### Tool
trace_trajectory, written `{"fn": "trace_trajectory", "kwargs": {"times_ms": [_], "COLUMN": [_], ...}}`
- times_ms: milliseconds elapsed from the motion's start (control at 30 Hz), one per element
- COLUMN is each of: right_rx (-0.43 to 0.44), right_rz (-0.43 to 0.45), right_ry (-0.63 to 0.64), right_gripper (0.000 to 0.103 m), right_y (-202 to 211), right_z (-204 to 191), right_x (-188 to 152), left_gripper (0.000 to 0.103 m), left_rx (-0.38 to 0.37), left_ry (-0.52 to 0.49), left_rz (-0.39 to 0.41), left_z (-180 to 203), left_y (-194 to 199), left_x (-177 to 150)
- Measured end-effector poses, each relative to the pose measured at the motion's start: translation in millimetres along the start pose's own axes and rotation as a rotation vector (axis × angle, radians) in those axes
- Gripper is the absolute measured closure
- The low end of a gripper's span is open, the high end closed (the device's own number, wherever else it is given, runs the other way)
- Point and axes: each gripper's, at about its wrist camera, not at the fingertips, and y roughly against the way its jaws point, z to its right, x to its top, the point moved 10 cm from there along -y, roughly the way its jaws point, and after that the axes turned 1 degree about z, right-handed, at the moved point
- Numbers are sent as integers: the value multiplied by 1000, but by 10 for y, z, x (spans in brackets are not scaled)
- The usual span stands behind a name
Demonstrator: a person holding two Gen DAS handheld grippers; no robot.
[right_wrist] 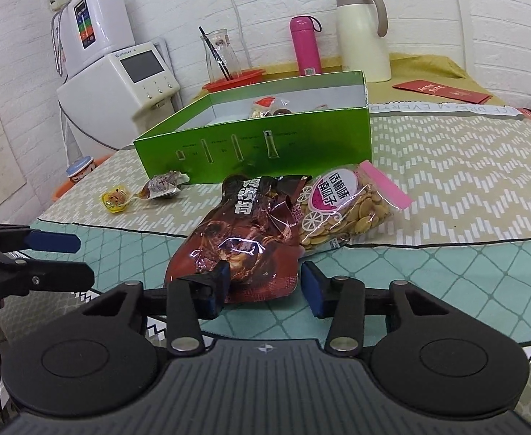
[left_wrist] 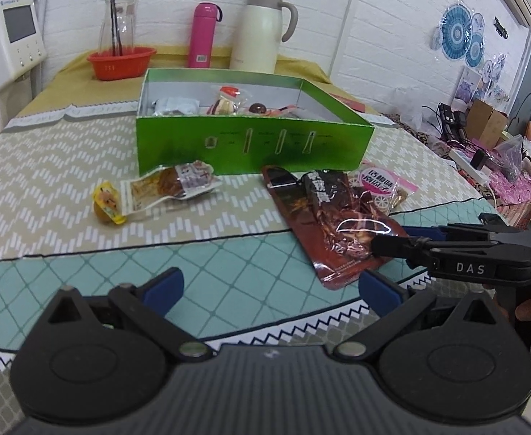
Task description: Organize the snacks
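A green box [left_wrist: 251,145] [right_wrist: 265,145] stands open on the table with several snacks inside. In front of it lie a dark red snack bag [left_wrist: 334,217] [right_wrist: 243,235], a clear bag of seeds with a pink label [left_wrist: 385,185] [right_wrist: 341,214], a brown vacuum-packed snack [left_wrist: 171,181] [right_wrist: 162,186] and a small yellow packet [left_wrist: 108,201] [right_wrist: 114,198]. My right gripper [right_wrist: 263,286] [left_wrist: 392,241] is open, its jaws astride the near end of the red bag. My left gripper [left_wrist: 271,290] [right_wrist: 73,257] is open and empty, above the teal cloth left of the bag.
Behind the box stand a red basin [left_wrist: 120,61] with a glass jug [left_wrist: 117,21], a pink flask [left_wrist: 204,34] [right_wrist: 305,45] and a cream thermos jug [left_wrist: 262,30] [right_wrist: 363,32]. A red envelope [right_wrist: 443,90] lies at the back right. White appliances [right_wrist: 120,83] stand left of the table.
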Motion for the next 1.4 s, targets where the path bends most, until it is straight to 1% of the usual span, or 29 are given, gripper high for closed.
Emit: {"fn": "trace_trajectory", "kwargs": {"times_ms": [33, 67, 133, 233, 367, 400, 433, 467, 600, 667, 733, 767, 833, 900, 1033, 1067, 1100, 1133, 1167, 1200, 1233, 1267, 1300, 1400], "right_rx": [-1, -4, 0, 10, 10, 13, 16, 20, 26, 28, 25, 23, 20, 20, 24, 26, 28, 20, 2, -24, -43, -55, -58, -35], "right_rz": [2, 6, 11, 16, 28, 32, 35, 36, 41, 43, 46, 47, 48, 48, 48, 45, 40, 38, 41, 52, 63, 69, 71, 55], "right_ry": [3, 3, 5, 18, 43, 44, 41, 37, 28, 24, 21, 22, 24, 22, 14, 14, 3, -12, -18, -7, 22, 50, 64, 81], "right_gripper": [47, 50, 60, 63, 63, 63, 63, 63, 63, 63, 63, 63, 63, 63, 64, 65, 66, 63, 57, 47, 46, 46, 49, 59], "right_y": [9, 14, 23, 27, 29, 31, 34, 36, 42, 46, 51, 54, 58, 62, 62, 64, 66, 80, 103, 138, 177, 202, 208, 123], "right_z": [6, 20, 50, 62, 46, 49, 49, 56, 59, 61, 58, 48, 46, 44, 47, 52, 71, 101, 132, 151, 151, 142, 130, 120], "right_x": [-3, -2, -12, -18, -28, -32, -35, -33, -37, -39, -42, -45, -50, -50, -51, -49, -41, -36, -30, -18, -8, 4, 14, 37], "left_gripper": [1, 1, 1, 1, 2, 10, 23, 29, 35, 46, 48, 52, 59, 63, 63, 60, 53, 52, 52, 52, 52, 52, 52, 51], "left_rx": [-3, -11, -34, -55, -73, -76, -82, -91, -86, -107, -79, -67, -66, -69, -73, -74, -67, -60, -56, -55, -55, -59, -59, -55], "left_ry": [-2, -1, 3, 5, 21, 21, 21, 27, 2, -15, -41, -52, -37, -23, -14, -10, -7, -11, -17, -20, -19, -17, -16, -13], "left_rz": [-1, -1, -1, -6, -24, -29, -42, -59, -64, -74, -78, -73, -69, -70, -70, -69, -67, -65, -63, -63, -64, -66, -68, -68], "left_z": [18, 50, 109, 167, 208, 219, 230, 247, 315, 400, 451, 461, 455, 428, 397, 386, 365, 346, 330, 315, 303, 295, 293, 292], "left_y": [-34, -72, -151, -311, -522, -565, -612, -664, -764, -791, -818, -828, -821, -814, -815, -816, -816, -816, -812, -806, -799, -803, -806, -821], "left_x": [22, 44, 85, 152, 221, 236, 244, 242, 290, 294, 302, 304, 307, 314, 324, 328, 333, 336, 333, 330, 324, 329, 333, 342]}}
